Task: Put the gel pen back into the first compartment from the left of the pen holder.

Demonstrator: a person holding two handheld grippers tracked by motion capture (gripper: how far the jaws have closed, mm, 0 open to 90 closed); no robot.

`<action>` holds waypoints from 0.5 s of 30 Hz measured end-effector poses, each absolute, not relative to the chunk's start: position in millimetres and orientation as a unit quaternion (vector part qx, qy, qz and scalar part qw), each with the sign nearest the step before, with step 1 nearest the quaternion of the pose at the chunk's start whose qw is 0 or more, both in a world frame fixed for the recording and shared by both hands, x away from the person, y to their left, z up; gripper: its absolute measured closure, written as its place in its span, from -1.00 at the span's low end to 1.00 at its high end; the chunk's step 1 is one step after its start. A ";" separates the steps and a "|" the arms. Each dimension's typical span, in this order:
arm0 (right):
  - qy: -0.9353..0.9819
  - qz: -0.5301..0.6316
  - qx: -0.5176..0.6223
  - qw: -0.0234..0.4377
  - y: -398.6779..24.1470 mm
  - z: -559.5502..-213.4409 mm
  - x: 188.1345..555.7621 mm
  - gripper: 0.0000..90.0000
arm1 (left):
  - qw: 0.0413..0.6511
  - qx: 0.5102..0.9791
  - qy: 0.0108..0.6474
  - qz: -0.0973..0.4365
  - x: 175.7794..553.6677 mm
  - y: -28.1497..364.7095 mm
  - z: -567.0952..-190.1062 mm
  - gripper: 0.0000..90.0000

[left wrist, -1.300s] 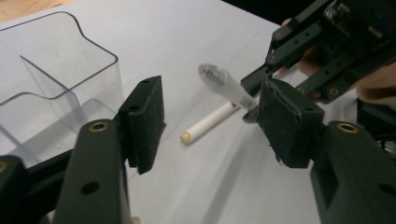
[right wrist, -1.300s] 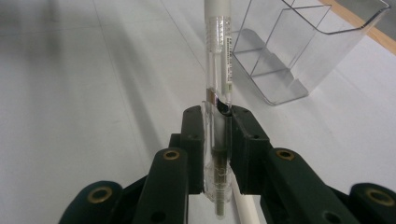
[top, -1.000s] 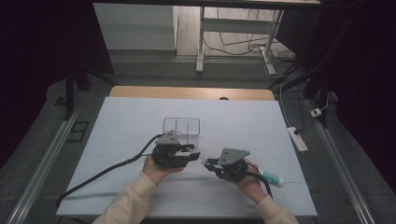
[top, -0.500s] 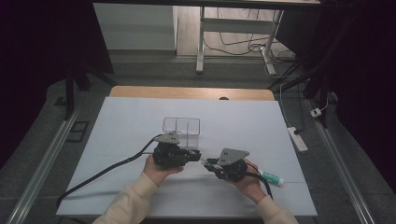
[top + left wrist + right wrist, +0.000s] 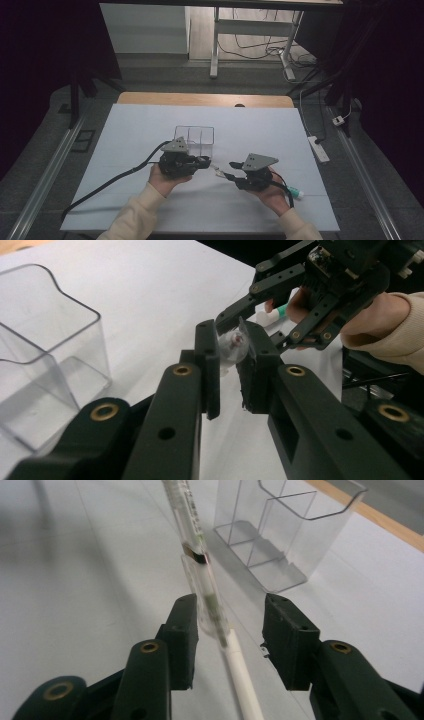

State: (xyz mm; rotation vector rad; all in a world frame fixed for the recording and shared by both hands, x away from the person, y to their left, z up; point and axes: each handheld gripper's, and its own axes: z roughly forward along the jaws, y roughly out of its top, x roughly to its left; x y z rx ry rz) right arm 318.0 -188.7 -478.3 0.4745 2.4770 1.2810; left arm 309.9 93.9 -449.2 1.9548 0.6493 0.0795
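We see the left gripper clamped tight on the clear cap end of a pen, which hangs above the white table between the two hands, just in front of the clear plastic box. The right gripper has just been opening: its jaws stand apart on either side of the pen, the left pad right beside the barrel and the right pad clear of it, so we count it as no grip. Behind the right hand a white tube with a green cap lies on the table.
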 end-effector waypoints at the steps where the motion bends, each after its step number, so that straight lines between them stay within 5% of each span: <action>1: 0.865 0.447 0.166 0.156 -188.7 -478.3 318.0 0.23 | 0.514 0.813 0.270 0.035 309.8 94.9 -448.0 0.77; 15: 0.857 0.452 0.193 0.157 -206.3 -474.8 324.5 0.12 | 0.523 0.803 0.278 0.069 308.8 113.7 -429.1 0.77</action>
